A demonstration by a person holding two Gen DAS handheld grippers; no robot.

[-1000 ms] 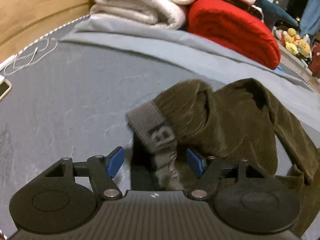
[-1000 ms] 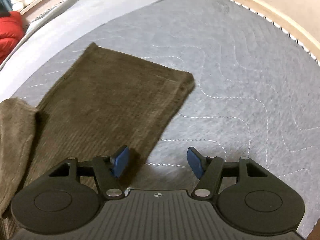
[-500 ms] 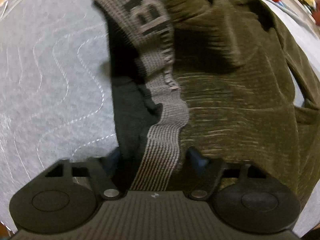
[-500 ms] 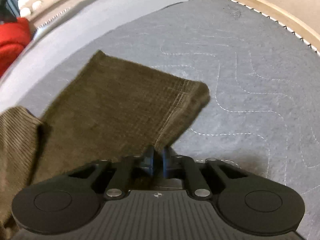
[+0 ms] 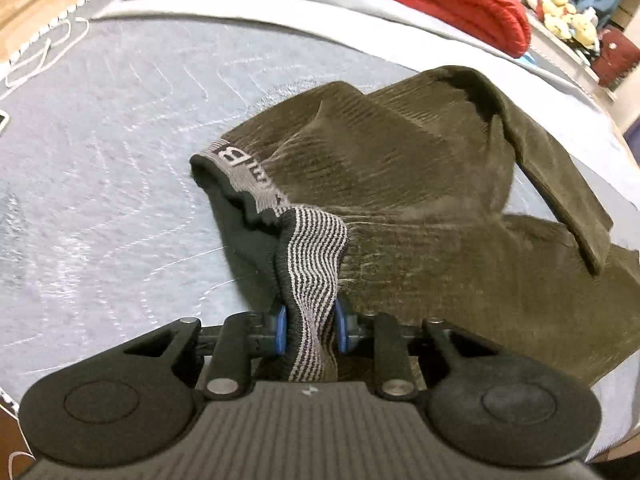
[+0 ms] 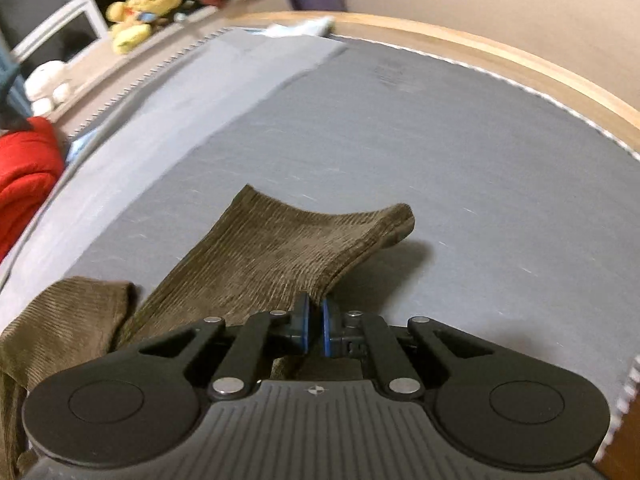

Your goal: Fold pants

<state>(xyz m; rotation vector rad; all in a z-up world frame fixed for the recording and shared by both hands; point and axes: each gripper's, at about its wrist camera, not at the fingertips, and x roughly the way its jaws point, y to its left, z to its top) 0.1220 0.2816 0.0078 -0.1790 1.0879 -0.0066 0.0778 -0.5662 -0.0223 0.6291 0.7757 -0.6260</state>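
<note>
I am clamping the left tongs [image 5: 308,328], which have just been closing, on the striped waistband [image 5: 316,256] of the pants [image 5: 420,184]. I am pinching the leg hem [image 6: 320,252] in the right tongs [image 6: 314,330]. The pants are lying crumpled on the grey bed [image 5: 100,160].

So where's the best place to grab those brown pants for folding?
By the pants' striped elastic waistband, coming from its open edge: it is a thick, firm band. The left gripper has just closed on it; the right gripper pinches the leg hem.
</note>
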